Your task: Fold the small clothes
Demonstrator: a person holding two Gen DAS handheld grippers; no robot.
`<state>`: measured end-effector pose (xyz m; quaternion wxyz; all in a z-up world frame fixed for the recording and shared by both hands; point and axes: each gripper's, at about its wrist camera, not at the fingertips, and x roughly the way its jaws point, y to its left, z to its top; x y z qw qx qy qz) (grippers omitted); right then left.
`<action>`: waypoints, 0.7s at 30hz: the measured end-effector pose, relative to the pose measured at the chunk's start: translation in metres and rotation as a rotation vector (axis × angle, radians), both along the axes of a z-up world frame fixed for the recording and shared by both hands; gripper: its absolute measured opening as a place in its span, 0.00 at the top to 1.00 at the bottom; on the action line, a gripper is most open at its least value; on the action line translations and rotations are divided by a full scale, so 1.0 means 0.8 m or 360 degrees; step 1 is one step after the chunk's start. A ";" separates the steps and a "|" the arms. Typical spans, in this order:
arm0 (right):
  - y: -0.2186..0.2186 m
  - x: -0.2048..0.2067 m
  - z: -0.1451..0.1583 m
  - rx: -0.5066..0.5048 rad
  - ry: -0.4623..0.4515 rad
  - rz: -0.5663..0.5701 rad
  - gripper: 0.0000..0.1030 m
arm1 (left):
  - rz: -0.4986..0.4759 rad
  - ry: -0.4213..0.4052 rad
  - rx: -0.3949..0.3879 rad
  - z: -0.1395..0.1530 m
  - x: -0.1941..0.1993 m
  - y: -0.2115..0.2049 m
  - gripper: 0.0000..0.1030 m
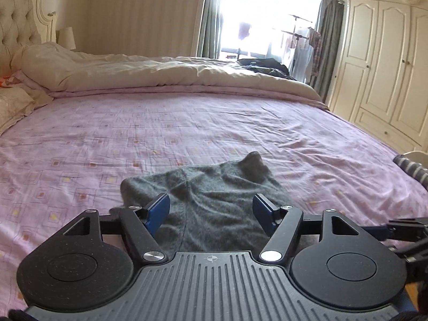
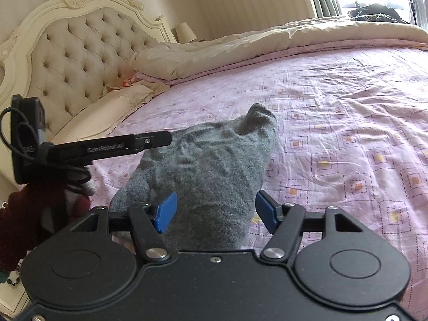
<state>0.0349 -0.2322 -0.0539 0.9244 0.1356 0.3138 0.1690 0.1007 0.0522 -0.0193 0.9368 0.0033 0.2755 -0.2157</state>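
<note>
Nearest the left wrist camera, the left gripper is held low and about level over the bed, its blue-padded fingers spread wide apart with nothing between them, poised over the near part of a grey knitted garment. The right gripper sits in much the same pose, its blue pads also well apart and empty, above the garment's near end. In the right wrist view the left gripper shows from the side as a black bar reaching in from the left, its tip at the garment's left edge; the person's dark red sleeve lies below it.

The garment lies on the pink patterned bedsheet, close to the near edge of the bed. Its long axis runs away from both cameras, and at the far end a small rumpled opening stands up from the sheet. The cloth is wrinkled rather than flat.

A striped item lies at the bed's right edge. Further off, a cream duvet is bunched along the far side, with dark clothes heaped on it. Pillows rest against a tufted headboard, with a lamp beside it. Beyond stand a white wardrobe, a bright window and a drying rack hung with clothes.
</note>
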 end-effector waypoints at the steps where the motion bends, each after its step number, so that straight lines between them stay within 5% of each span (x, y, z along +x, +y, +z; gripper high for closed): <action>1: 0.000 0.001 0.000 -0.0007 0.0001 0.0003 0.33 | -0.0003 -0.0003 -0.0002 -0.005 0.009 -0.005 0.35; 4: 0.000 0.003 -0.001 -0.0035 -0.0015 0.0013 0.33 | -0.0014 0.0012 -0.0025 -0.023 0.030 -0.009 0.35; 9: 0.004 0.024 0.001 -0.0094 -0.0076 0.0064 0.33 | 0.0217 0.0232 -0.0008 -0.066 0.052 0.028 0.36; 17: 0.034 0.122 0.006 -0.0058 -0.0204 0.0232 0.33 | 0.0252 0.0153 -0.0041 -0.076 0.027 0.054 0.36; 21: 0.048 0.197 -0.019 -0.0075 -0.0051 0.0250 0.34 | 0.0265 0.0155 -0.0054 -0.076 0.027 0.054 0.36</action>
